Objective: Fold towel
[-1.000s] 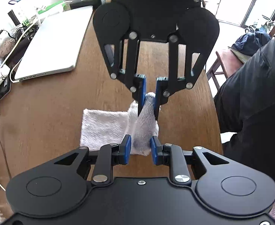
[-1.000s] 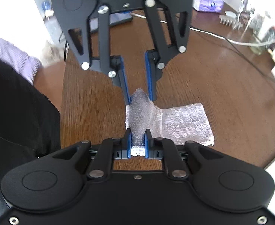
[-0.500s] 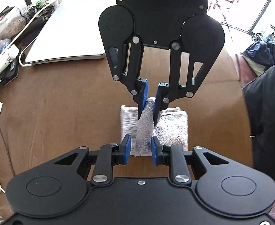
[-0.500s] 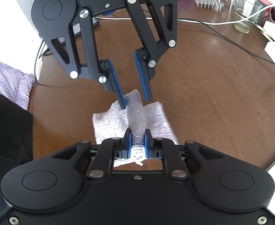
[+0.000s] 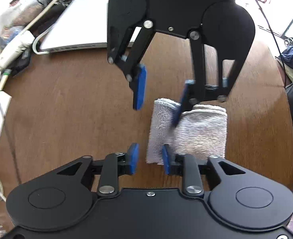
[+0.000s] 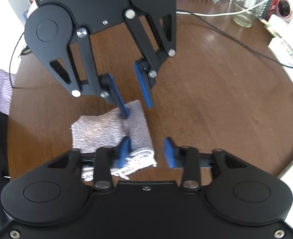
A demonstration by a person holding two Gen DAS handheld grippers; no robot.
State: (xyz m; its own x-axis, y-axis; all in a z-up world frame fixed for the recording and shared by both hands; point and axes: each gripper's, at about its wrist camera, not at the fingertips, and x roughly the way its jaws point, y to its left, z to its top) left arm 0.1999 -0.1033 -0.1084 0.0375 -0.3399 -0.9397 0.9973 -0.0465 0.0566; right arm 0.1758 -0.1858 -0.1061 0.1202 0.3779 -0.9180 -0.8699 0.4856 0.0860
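We see the towel (image 5: 194, 133) lying folded on the brown wooden tabletop (image 5: 66, 109), a small pale block with a rounded fold along its far edge in the left wrist view. In the right wrist view the same towel (image 6: 106, 131) shows a thicker rolled band on its right side and loose fringe at its near edge.

The left gripper (image 5: 150, 158) has its jaws open, empty, with 2 blue pads spread apart. Its right pad sits at the towel's near left corner, and its left pad is clear of the cloth over bare wood. In the right wrist view this gripper (image 6: 136, 99) comes in from the far side, and 1 of its pads appears to rest on the towel's far edge.

The right gripper (image 6: 146, 153) also has its jaws open and holds nothing. Its left pad lies against the near edge of the towel's rolled band, while its right pad stands over bare tabletop. In the left wrist view it (image 5: 158, 101) reaches in from the far side, slightly blurred, with 1 pad overlapping the towel's far edge and the other off to the left.

A closed silver laptop (image 5: 82, 25) lies at the far left of the tabletop, with white cables (image 5: 36, 45) beside it. A glass jar (image 6: 243, 10) stands far right.
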